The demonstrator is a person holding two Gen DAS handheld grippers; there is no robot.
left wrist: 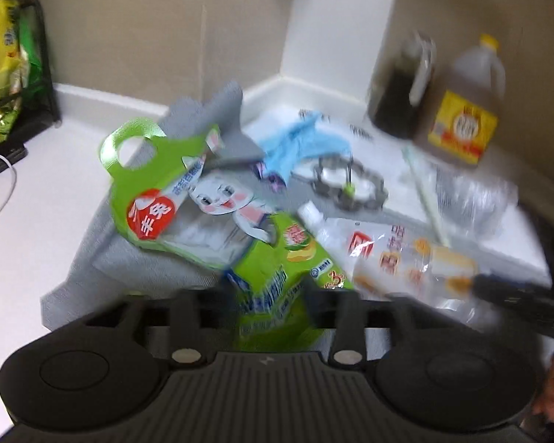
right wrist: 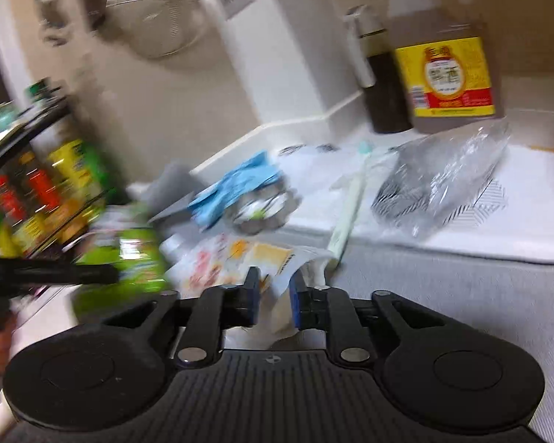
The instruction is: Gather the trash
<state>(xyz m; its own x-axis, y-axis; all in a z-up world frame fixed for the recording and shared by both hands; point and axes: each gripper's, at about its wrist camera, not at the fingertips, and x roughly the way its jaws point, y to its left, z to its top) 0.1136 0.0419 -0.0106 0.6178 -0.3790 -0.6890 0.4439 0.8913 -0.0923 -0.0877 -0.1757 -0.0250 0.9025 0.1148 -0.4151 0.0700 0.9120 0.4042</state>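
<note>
A green snack packet (left wrist: 277,288) lies on the grey mat (left wrist: 92,277) between the fingers of my left gripper (left wrist: 277,295); its jaws stand apart around the packet. Behind it sits a larger green bag with a cartoon rabbit and a loop handle (left wrist: 158,199). A clear spouted pouch with orange print (left wrist: 387,254) lies to the right. In the right wrist view this pouch's crumpled edge (right wrist: 277,280) sits between the blue pads (right wrist: 255,295) of my right gripper (right wrist: 275,295), which are apart. A blue glove (left wrist: 303,144), a clear plastic bag (right wrist: 443,181) and a wrapped straw (right wrist: 347,217) lie further back.
A dark sauce bottle (right wrist: 384,85) and a jug with a yellow label (right wrist: 447,66) stand by the back wall. A metal sink strainer (left wrist: 347,188) rests beside the glove. A black rack of packets and jars (right wrist: 37,184) stands at the left. A colander (right wrist: 155,14) hangs on the wall.
</note>
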